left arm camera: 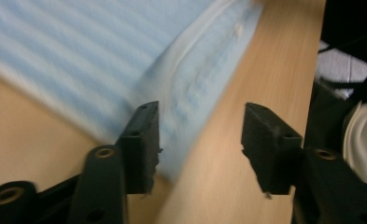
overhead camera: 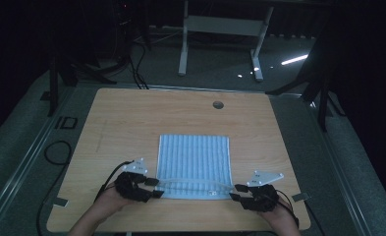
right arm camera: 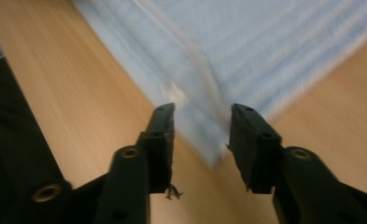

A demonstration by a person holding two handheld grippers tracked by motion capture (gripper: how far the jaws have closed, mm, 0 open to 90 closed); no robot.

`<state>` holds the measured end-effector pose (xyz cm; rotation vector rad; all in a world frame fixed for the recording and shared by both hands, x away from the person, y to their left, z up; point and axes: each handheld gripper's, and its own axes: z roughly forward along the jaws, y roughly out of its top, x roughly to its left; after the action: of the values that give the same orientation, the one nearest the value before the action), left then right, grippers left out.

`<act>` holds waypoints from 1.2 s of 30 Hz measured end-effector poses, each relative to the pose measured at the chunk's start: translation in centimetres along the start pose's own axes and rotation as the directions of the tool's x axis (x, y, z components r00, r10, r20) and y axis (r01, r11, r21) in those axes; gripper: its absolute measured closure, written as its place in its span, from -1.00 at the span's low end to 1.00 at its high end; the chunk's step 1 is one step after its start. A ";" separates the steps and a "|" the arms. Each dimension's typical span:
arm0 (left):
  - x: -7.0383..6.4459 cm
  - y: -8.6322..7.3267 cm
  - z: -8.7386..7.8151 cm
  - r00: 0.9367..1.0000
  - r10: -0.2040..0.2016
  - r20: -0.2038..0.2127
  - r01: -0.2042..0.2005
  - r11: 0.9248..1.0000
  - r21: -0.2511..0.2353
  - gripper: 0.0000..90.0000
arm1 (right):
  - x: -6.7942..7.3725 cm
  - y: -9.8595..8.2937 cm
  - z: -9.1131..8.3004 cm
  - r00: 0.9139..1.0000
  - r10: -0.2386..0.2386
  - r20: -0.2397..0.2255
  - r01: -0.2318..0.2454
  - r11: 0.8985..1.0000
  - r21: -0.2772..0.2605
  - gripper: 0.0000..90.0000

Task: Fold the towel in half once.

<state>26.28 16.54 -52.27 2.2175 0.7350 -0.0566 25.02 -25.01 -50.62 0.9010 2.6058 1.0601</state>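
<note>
A light blue striped cloth (overhead camera: 194, 164) lies flat on the wooden table (overhead camera: 131, 118), with a white band along its near edge. My left gripper (overhead camera: 153, 188) is open at the cloth's near left corner. In the left gripper view the cloth (left arm camera: 78, 56) runs its corner in between the jaws of the left gripper (left arm camera: 201, 112), close to the left jaw. At the near right corner my right gripper (overhead camera: 234, 192) is open too. Its own view has the cloth (right arm camera: 265, 42) with the corner tip lying between the spread jaws of the right gripper (right arm camera: 203, 112).
A round cable hole (overhead camera: 218, 104) sits near the table's far edge. Behind the table stands a white desk frame (overhead camera: 184, 46) on the dark floor, and black cables (overhead camera: 58, 152) loop at the left. The table's near edge runs just behind both hands.
</note>
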 end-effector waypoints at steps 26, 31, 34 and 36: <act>3.4 2.1 2.2 0.982 -0.041 -0.184 0.038 0.999 -0.016 0.08 | -4.9 3.1 3.0 0.998 0.026 0.063 -0.025 0.999 -0.024 0.52; 4.4 2.9 2.6 0.973 -0.044 -0.226 0.044 0.999 -0.007 0.08 | -5.8 3.7 3.7 0.996 0.039 0.075 -0.037 0.999 -0.023 0.52; 5.1 3.3 2.8 0.965 -0.060 -0.254 0.063 0.998 0.001 0.08 | -6.3 4.0 4.1 0.996 0.043 0.079 -0.042 0.999 -0.018 0.47; 5.7 3.6 2.9 0.961 -0.074 -0.266 0.079 0.997 0.009 0.08 | -6.9 4.2 4.4 0.995 0.056 0.086 -0.055 0.998 -0.009 0.33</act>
<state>33.49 15.41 -53.35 2.2396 0.9701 0.2007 34.14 -24.25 -51.33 1.0003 2.5198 1.0184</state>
